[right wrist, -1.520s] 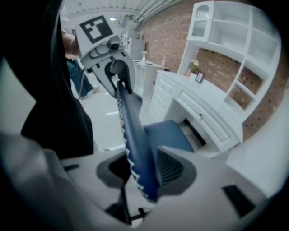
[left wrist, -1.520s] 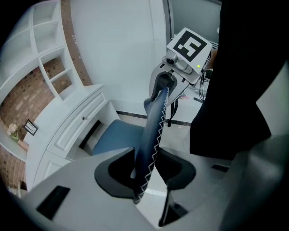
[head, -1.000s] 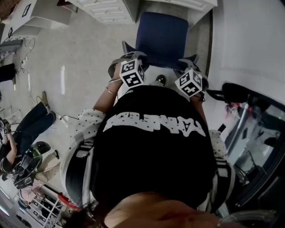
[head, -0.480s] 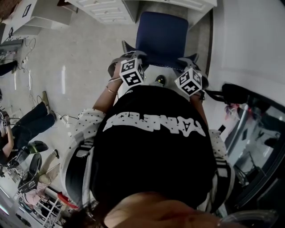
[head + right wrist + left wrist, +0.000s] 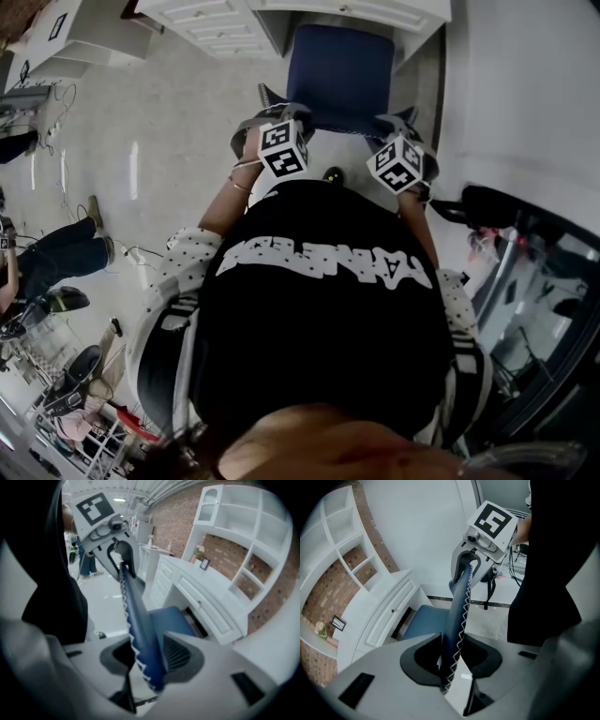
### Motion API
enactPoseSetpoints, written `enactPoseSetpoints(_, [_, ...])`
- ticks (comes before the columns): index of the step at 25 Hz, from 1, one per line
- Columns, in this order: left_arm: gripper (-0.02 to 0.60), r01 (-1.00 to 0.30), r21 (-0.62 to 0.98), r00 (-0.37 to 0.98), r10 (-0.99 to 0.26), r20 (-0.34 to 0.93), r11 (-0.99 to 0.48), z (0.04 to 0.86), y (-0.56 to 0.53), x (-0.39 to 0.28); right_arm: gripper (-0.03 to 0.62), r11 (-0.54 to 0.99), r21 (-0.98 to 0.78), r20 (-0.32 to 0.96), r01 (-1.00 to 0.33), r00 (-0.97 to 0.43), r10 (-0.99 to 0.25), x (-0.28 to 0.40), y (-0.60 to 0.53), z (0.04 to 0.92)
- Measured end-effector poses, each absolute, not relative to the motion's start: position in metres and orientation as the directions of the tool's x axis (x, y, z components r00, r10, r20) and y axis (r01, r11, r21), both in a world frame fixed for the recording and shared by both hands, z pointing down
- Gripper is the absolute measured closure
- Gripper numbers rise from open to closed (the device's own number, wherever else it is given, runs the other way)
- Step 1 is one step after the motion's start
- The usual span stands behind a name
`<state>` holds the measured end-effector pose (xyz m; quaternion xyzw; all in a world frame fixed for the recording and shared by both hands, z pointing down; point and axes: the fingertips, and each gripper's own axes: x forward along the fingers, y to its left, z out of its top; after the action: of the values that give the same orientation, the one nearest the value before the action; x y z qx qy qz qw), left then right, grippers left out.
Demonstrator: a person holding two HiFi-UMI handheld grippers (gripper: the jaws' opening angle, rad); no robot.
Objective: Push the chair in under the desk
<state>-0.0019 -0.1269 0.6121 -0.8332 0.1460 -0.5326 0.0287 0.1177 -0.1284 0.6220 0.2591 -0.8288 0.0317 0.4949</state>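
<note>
A blue chair stands at the top of the head view, its seat (image 5: pixel 339 66) reaching the edge of the white desk (image 5: pixel 225 19). Both grippers hold the top edge of its backrest. My left gripper (image 5: pixel 281 114) grips the left end, my right gripper (image 5: pixel 398 127) the right end. In the left gripper view the stitched blue backrest (image 5: pixel 457 616) runs between the jaws of my left gripper (image 5: pixel 452 656), which have just been closing on it. In the right gripper view the backrest (image 5: pixel 136 616) lies pressed between the pads of my right gripper (image 5: pixel 147 656).
White drawers (image 5: pixel 211 602) line the desk front, with white shelves on a brick wall (image 5: pixel 243 541) above. A white wall (image 5: pixel 525 84) runs along the right. Dark equipment (image 5: pixel 525 281) stands at the lower right. A person (image 5: pixel 56 258) sits at the left among floor cables.
Both grippers and the chair have shifted toward the desk, so the seat now reaches the desk's edge. The person at the left has moved.
</note>
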Motion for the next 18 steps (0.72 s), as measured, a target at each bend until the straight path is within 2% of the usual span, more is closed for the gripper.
enactPoseSetpoints(18, [0.431,-0.234,-0.175,0.418,-0.262,0.870,-0.956,0.594,-0.150,0.007,0.425,0.874,0.218,0.840,-0.435,-0.373,-0.395,0.124,-0.158,0.604])
